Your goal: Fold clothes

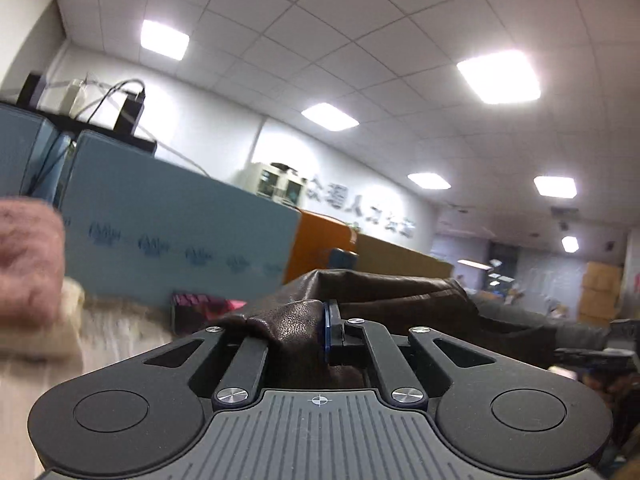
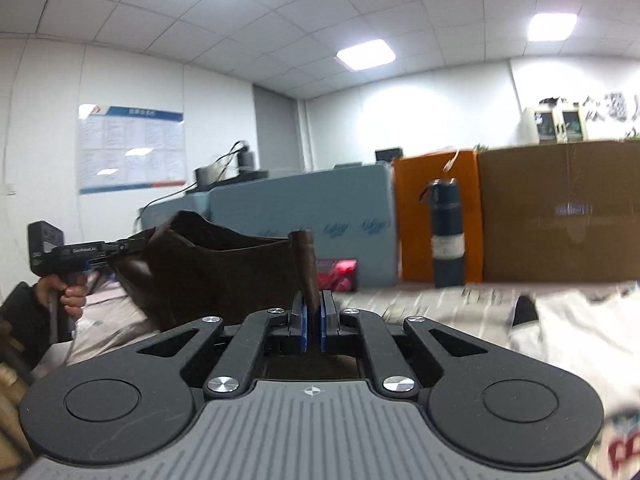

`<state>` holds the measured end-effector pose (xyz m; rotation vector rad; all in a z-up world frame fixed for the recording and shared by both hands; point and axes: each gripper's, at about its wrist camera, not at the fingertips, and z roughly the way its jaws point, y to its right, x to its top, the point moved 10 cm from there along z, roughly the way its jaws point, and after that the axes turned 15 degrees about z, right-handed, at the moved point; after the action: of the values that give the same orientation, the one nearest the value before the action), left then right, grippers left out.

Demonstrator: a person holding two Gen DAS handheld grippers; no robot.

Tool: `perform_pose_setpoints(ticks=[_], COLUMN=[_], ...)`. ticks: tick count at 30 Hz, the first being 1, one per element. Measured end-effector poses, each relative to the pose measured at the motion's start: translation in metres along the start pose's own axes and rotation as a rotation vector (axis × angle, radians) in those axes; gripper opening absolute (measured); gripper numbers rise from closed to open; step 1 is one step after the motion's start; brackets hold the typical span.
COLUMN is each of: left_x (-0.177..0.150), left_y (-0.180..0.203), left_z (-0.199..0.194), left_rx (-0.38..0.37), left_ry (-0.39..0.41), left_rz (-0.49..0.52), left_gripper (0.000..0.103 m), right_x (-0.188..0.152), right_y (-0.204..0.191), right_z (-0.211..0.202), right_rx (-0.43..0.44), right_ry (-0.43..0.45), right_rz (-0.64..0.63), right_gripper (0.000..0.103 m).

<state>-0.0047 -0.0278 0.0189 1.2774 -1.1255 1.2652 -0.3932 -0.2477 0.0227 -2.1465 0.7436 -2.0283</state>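
Left tool (image 1: 296,332): fingers closed together at lower centre of its own view, pinching a fold of dark brown leather garment (image 1: 380,292). In the right wrist view the same tool appears at mid left, held level by the person's left hand (image 2: 72,292) on its grip. Right tool (image 2: 313,320): blue-padded fingers nearly together at lower centre, clamped on a narrow strip of the garment.
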Motion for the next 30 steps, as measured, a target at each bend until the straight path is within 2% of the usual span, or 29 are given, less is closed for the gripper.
perform_pose_setpoints(ticks=[3, 5, 8, 10, 11, 13, 14, 15, 16, 18, 21, 27, 30], left_x=[-0.021, -0.035, -0.049, -0.058, -0.062, -0.07, -0.075, -0.077, -0.077, -0.076, -0.057, -0.018, 0.015], left_y=[0.005, 0.007, 0.004, 0.003, 0.002, -0.005, -0.011, -0.018, -0.024, -0.034, -0.052, -0.088, -0.105], left_z=[-0.021, -0.03, -0.042, -0.047, -0.049, -0.053, -0.057, -0.06, -0.063, -0.07, -0.063, -0.051, -0.035], left_rx=[-0.048, -0.057, -0.064, -0.067, -0.067, -0.022, 0.007, 0.033, 0.047, 0.075, 0.116, 0.198, 0.22], left_ry=[-0.039, -0.078, -0.121, -0.148, -0.162, -0.199, -0.211, -0.218, -0.218, -0.218, -0.215, -0.206, -0.135], left_rz=[-0.041, -0.054, -0.082, -0.096, -0.101, -0.111, -0.127, -0.15, -0.159, -0.178, -0.116, 0.007, 0.022], left_gripper=[0.01, 0.011, 0.012, 0.012, 0.018, 0.036, 0.056, 0.07, 0.074, 0.085, 0.092, 0.096, 0.1], right_x=[-0.018, -0.023, -0.011, 0.001, 0.007, 0.011, 0.01, 0.007, 0.003, -0.005, -0.017, -0.034, -0.038], right_y=[-0.012, -0.02, -0.022, -0.017, -0.014, 0.009, 0.024, 0.039, 0.053, 0.078, 0.104, 0.136, 0.146], right_z=[-0.02, -0.031, -0.042, -0.045, -0.046, -0.032, -0.021, -0.008, 0.005, 0.03, 0.064, 0.107, 0.115], right_rx=[-0.003, 0.008, 0.033, 0.045, 0.051, -0.027, -0.072, -0.113, -0.146, -0.204, -0.225, -0.293, -0.311], right_ry=[-0.048, -0.054, 0.0, 0.045, 0.068, 0.071, 0.056, 0.036, 0.015, -0.024, -0.076, -0.164, -0.183], right_rz=[-0.005, -0.012, 0.011, 0.043, 0.058, 0.115, 0.156, 0.202, 0.251, 0.345, 0.468, 0.63, 0.672], right_gripper=[0.008, 0.014, 0.023, 0.034, 0.043, 0.049, 0.052, 0.054, 0.059, 0.06, 0.063, 0.067, 0.068])
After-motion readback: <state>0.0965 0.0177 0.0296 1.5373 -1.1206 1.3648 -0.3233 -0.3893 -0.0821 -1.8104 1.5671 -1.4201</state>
